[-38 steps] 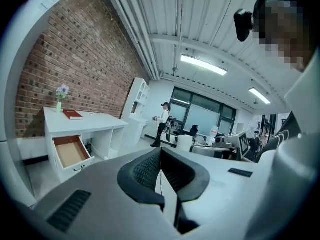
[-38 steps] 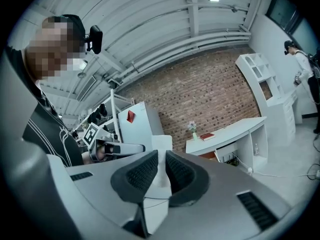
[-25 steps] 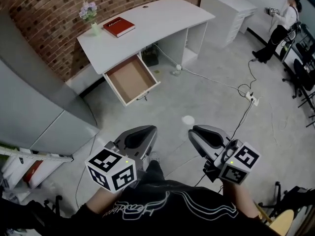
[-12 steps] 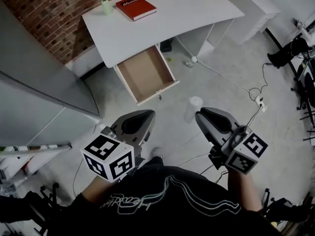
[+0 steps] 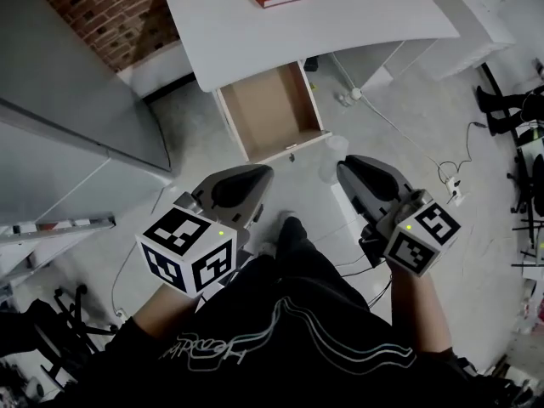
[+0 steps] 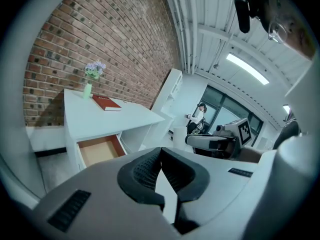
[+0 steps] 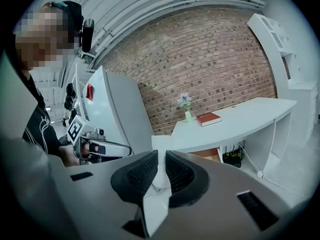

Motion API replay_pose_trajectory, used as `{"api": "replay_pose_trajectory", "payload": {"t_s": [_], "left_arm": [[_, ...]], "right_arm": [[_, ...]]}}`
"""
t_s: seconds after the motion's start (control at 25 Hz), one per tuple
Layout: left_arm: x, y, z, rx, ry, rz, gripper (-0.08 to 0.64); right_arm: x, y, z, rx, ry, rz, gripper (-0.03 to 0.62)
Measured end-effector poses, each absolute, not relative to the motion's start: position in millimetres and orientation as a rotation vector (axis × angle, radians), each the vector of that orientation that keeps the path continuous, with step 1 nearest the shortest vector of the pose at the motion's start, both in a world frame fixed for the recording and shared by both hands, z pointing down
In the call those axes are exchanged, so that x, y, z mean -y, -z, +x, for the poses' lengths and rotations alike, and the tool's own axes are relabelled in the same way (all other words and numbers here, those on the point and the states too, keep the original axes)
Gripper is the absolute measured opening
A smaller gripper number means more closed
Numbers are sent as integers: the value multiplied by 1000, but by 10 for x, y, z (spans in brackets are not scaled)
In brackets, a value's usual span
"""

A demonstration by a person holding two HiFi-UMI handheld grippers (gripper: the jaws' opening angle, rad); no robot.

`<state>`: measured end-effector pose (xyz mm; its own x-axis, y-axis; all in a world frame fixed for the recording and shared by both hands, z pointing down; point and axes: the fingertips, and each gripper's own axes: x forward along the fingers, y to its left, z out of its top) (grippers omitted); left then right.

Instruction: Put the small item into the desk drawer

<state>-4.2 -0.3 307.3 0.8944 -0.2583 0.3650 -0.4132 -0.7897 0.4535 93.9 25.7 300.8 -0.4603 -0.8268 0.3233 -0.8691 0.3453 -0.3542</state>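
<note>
A: Head view. The drawer (image 5: 272, 109) is standing open and bare. Both grippers are hanging short of the drawer's front, over the floor. A pale item (image 5: 330, 161) is showing at the tip of the right gripper (image 5: 342, 168), just off the drawer's front right corner.

B: And the left gripper (image 5: 263, 175)?

A: Left gripper view. Its tongs are pressing together at the tips and gripping nothing. It is pointing to the right of the drawer.

B: Right gripper view?

A: Its tongs are pinching the white item, nearly closed on it. A sliver of the drawer is peeking out beyond the tips.

B: Which step, then?

A: I'm judging it as the carry, since the item is not yet in the drawer. The next move is calling for bringing the right gripper over the drawer's open box, lowering it inside the walls, then spreading the tongs.
</note>
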Motion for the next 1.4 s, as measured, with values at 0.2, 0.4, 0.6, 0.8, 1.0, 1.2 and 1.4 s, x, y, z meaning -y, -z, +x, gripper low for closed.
{"api": "replay_pose_trajectory", "payload": {"t_s": [0.2, 0.4, 0.6, 0.8, 1.0, 1.2, 1.4], "left_arm": [[125, -3213, -49, 554, -401, 2501, 21], [343, -3378, -43, 636, -442, 2466, 21], [685, -3595, -8, 701, -473, 2386, 21], [1013, -3840, 49, 747, -473, 2296, 21], [1323, -4072, 16, 792, -517, 2250, 21], [1608, -4271, 10, 835, -518, 2204, 21], [1807, -4518, 0, 857, -516, 2170, 21]], "right_arm": [[6, -3202, 893, 2507, -727, 1464, 69], [332, -3383, 875, 2530, -753, 1348, 69], [761, -3692, 995, 2501, -803, 1278, 69], [1195, -4094, 1091, 2460, -833, 1199, 69], [1616, -4506, 1104, 2408, -813, 1108, 69], [1960, -4948, 1114, 2358, -834, 1022, 69], [2178, -5431, 1052, 2304, -863, 961, 69]]}}
